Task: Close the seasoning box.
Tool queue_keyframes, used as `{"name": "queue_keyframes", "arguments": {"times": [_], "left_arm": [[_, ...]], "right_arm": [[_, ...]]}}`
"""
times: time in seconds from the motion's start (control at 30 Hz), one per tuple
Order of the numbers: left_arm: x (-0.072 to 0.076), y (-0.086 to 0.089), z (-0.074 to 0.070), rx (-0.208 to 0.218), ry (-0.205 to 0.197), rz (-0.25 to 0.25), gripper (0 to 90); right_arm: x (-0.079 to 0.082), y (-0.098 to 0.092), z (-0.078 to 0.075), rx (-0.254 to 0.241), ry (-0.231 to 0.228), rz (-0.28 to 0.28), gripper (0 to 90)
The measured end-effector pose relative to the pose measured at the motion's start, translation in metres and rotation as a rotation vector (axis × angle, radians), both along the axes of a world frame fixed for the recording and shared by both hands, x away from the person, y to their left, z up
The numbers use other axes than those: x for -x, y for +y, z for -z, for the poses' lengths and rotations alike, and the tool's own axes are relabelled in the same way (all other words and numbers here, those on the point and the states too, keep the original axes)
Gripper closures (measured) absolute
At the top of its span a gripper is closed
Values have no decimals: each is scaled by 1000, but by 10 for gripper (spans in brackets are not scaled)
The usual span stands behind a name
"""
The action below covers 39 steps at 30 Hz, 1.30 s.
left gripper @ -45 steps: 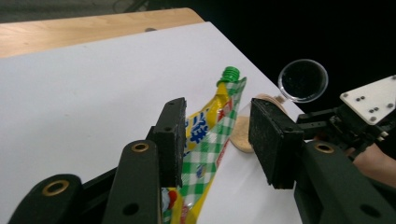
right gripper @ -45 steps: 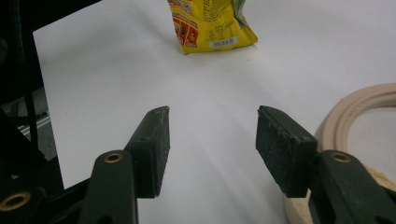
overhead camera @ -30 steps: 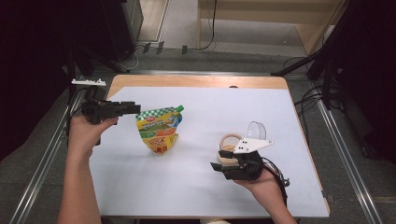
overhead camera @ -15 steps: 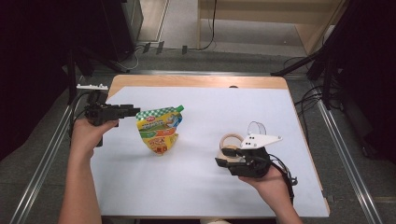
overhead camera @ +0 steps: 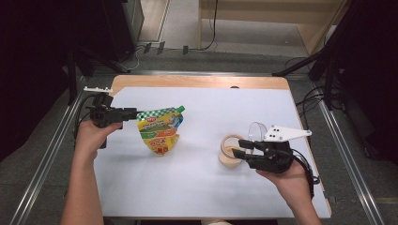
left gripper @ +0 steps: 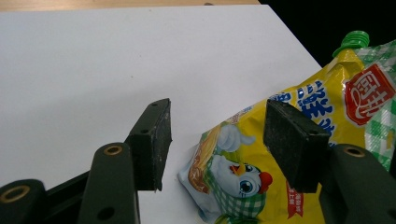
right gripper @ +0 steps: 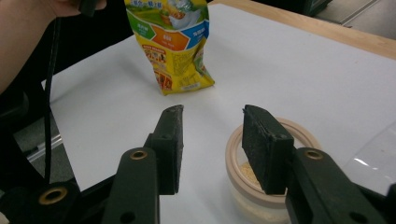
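Pouch is stood upright on the left half of the white surface, its green cap at the upper right corner and its printed face turned toward the person. At its upper left edge the left gripper is held level. In the left gripper view the 2 fingers are seen spread, with the pouch's corner lying between them, nearer the right-hand finger; no pad is seen pressing on the foil, and these fingers have just been opening. Whether the pouch is standing alone or leaning on a finger cannot be told.

Well apart, on the right half of the surface, a small round jar with pale powder in it is seen uncovered, and a clear lid lies just behind it. The right gripper is held at the jar's right side. In the right gripper view its 2 fingers are seen part-spread above the jar, 1 of them over the rim and the other off to the side; nothing is pinched, and they have just been closing.

As a judgement, the work is at an early stage: the jar is already open and the pouch is upright, but the cap is still on, so unscrewing and any pouring into the jar are left. A firm hold on both things seems to be needed first.
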<state>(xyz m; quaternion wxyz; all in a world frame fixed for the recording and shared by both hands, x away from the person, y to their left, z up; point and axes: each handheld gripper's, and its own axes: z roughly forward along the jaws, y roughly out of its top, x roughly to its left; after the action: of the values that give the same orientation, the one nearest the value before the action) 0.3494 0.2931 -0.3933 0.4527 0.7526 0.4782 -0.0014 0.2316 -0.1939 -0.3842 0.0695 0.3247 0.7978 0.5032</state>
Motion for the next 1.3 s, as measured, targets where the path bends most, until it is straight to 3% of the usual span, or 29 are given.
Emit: {"name": "queue_keyframes", "arguments": {"times": [0.4, 0.73, 0.97, 1.3], "left_arm": [[0, -4, 1, -9, -10, 15, 423], [0, -5, 2, -25, -13, 9, 429], [-1, -5, 3, -23, -6, 6, 422], [-1, -7, 5, -29, -5, 6, 417]], "right_arm": [[1, -29, -16, 12, -4, 52, 828], [-2, -63, -20, 10, -12, 132, 900], [-8, -76, -12, 25, -4, 194, 900], [-23, -78, 20, 20, 62, 232, 900]]}}
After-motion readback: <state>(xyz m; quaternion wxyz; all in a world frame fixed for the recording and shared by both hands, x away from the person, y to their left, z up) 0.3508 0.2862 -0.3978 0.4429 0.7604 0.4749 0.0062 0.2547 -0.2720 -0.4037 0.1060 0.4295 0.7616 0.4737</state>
